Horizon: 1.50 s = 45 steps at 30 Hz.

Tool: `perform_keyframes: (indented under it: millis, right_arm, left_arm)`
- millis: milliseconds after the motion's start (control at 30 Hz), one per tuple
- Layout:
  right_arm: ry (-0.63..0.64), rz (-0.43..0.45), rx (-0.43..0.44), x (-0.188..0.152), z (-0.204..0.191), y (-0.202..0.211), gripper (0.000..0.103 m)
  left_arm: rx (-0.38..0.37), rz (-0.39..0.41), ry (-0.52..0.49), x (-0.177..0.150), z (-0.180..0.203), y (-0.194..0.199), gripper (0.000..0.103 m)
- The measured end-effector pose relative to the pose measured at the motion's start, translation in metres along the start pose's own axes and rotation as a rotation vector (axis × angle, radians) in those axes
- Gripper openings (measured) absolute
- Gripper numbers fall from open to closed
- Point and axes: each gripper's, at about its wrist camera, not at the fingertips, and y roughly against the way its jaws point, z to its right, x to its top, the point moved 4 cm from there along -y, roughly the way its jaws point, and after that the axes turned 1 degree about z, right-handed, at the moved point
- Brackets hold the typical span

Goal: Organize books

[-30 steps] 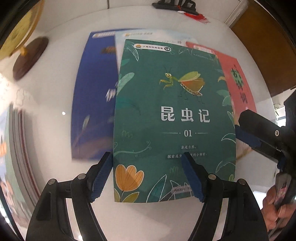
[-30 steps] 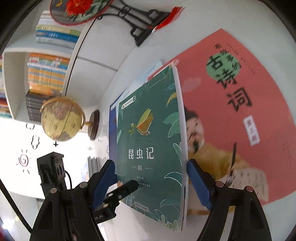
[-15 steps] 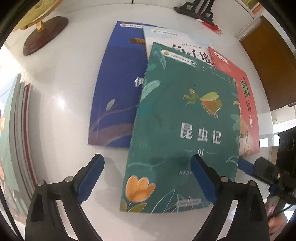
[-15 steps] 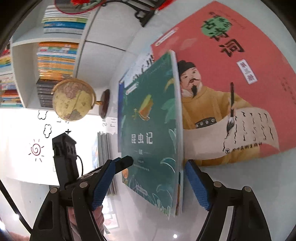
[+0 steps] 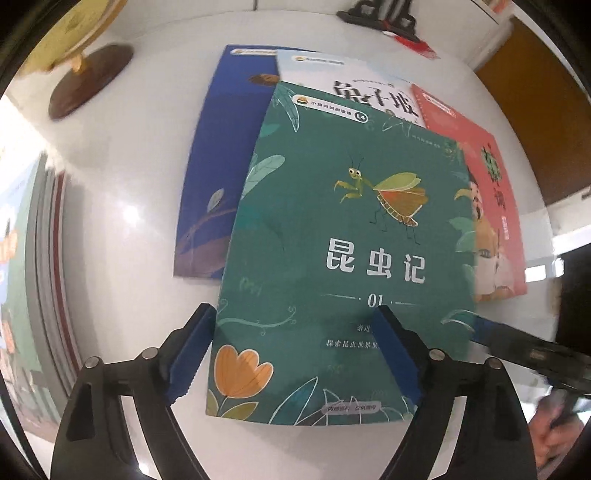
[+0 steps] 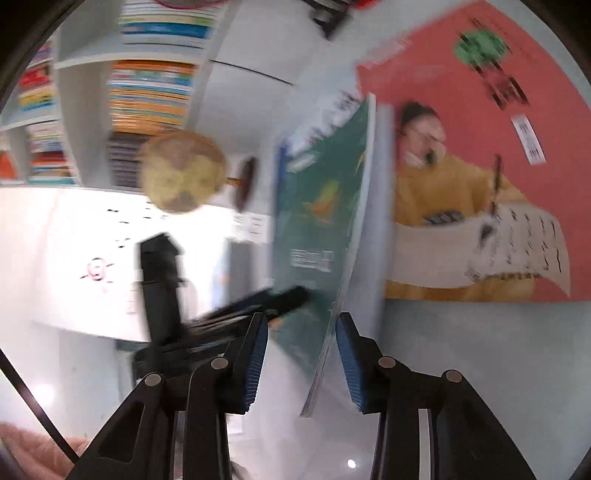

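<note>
Narrowing since before, the right gripper [image 6: 301,363] straddled the green book's [image 5: 343,266] edge, ungripped, while the left gripper [image 5: 295,354] stayed open.

The left gripper [image 5: 295,354] is spread wide, fingers pointing forward and down. The right gripper [image 6: 301,363] has its jaws narrowed, with a gap between the pads.

Globe [image 6: 183,171] on dark wooden base [image 5: 90,79], far left on white table [image 5: 122,177]. Black stand [image 5: 376,16] with red tassel [image 5: 419,46] at far edge. Wall doodles [image 6: 96,270] left, blurred.
</note>
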Motion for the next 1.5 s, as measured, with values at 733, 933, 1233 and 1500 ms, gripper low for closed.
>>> perform_keyframes:
  millis: [733,933,1233,1500]
  right_arm:
    - [0.017,0.074,-0.195,-0.006,0.012,-0.003,0.010]
    - [0.173,0.083,-0.269,-0.008,-0.020,-0.003,0.010]
    - [0.351,0.120,-0.315,-0.012,-0.070,0.006,0.011]
    - [0.476,0.175,-0.291,-0.013,-0.120,0.000,0.012]
  left_arm:
    - [-0.245,0.081,0.129,-0.019,-0.012,0.063,0.022]
    - [-0.182,0.098,0.055,-0.016,0.002,0.065,0.022]
    - [-0.207,0.143,0.045,-0.013,-0.010,0.089,0.022]
    - [-0.204,0.207,0.054,-0.011,-0.038,0.120,0.022]
